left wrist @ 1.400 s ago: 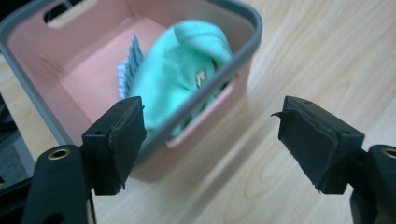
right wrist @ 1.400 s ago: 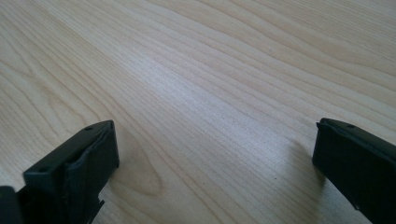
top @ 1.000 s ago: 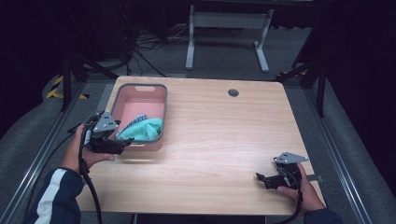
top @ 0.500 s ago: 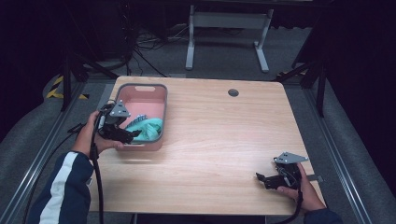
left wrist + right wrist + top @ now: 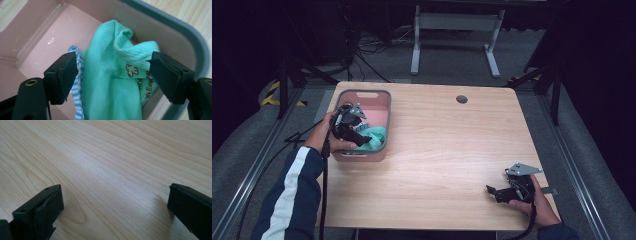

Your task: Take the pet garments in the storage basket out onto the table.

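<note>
A pink basket (image 5: pixel 388 112) with a grey rim (image 5: pixel 175 27) stands at the table's left side. In it lies a crumpled mint-green cloth (image 5: pixel 374 136) (image 5: pixel 110 82) with a small printed label, and a blue-and-white striped cloth (image 5: pixel 79 82) lies beside it. My left gripper (image 5: pixel 361 141) (image 5: pixel 111 62) reaches down into the basket, jaws open, with the green cloth between them; the pads sit at its edges without squeezing it. My right gripper (image 5: pixel 489 190) (image 5: pixel 115 195) rests low over the bare wood at the front right, open, nothing between its jaws.
The light wooden table (image 5: pixel 452 145) has a round cable hole (image 5: pixel 462 99) near its far edge. A white metal stand (image 5: pixel 454 22) and cables lie on the dark floor behind. The person's striped sleeve (image 5: pixel 294 190) comes in at the bottom left.
The left hand has moved from outside the basket's left wall to the right and slightly down into it, over the green cloth. The right hand has stayed still.
</note>
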The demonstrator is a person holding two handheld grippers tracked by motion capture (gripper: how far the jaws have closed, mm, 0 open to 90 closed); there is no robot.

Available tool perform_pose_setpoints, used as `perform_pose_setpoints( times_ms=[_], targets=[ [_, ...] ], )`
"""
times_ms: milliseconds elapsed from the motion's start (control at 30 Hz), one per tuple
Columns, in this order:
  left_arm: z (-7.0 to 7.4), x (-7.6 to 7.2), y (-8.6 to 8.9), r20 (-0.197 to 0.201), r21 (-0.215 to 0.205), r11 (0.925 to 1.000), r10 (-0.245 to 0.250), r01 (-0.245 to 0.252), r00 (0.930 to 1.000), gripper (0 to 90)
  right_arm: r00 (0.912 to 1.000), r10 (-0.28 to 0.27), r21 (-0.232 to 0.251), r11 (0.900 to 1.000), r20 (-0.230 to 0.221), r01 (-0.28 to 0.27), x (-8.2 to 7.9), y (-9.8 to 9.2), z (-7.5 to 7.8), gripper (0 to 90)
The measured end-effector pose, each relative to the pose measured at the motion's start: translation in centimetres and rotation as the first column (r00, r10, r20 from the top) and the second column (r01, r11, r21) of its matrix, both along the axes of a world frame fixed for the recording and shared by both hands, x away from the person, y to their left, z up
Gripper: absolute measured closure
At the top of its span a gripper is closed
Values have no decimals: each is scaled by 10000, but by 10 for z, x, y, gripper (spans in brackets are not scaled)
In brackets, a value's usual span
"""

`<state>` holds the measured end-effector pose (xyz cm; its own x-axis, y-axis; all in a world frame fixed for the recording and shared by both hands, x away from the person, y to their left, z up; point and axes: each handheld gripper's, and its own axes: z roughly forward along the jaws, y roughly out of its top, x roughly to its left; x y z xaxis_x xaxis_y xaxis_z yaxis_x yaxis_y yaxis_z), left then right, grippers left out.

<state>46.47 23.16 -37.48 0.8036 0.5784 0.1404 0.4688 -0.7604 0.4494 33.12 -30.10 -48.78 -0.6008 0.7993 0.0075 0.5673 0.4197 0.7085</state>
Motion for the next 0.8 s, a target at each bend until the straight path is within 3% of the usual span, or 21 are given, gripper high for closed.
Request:
perform_pose_setpoints(
  times_ms=[267,400,533,667,800],
  targets=[
    [-19,19,-8,-761,381,9986,393,-365,9963,202,10000,1,2,10000,-4,-1,0,0,0,6],
    [-30,27,-13,-1292,594,9971,552,-478,9901,193,10000,2,0,10000,0,-2,0,0,0,6],
    [-41,33,-20,-1943,1187,9924,551,-323,9794,207,10000,1,4,10000,-6,-1,0,0,0,6],
    [-47,36,-28,-2072,2054,9784,675,-241,9760,246,10000,3,5,10000,-8,-3,0,0,0,6],
    [-51,39,-33,-2165,2584,9657,824,-243,9728,279,10000,3,1,10000,-6,-3,0,0,0,6]
  ],
)
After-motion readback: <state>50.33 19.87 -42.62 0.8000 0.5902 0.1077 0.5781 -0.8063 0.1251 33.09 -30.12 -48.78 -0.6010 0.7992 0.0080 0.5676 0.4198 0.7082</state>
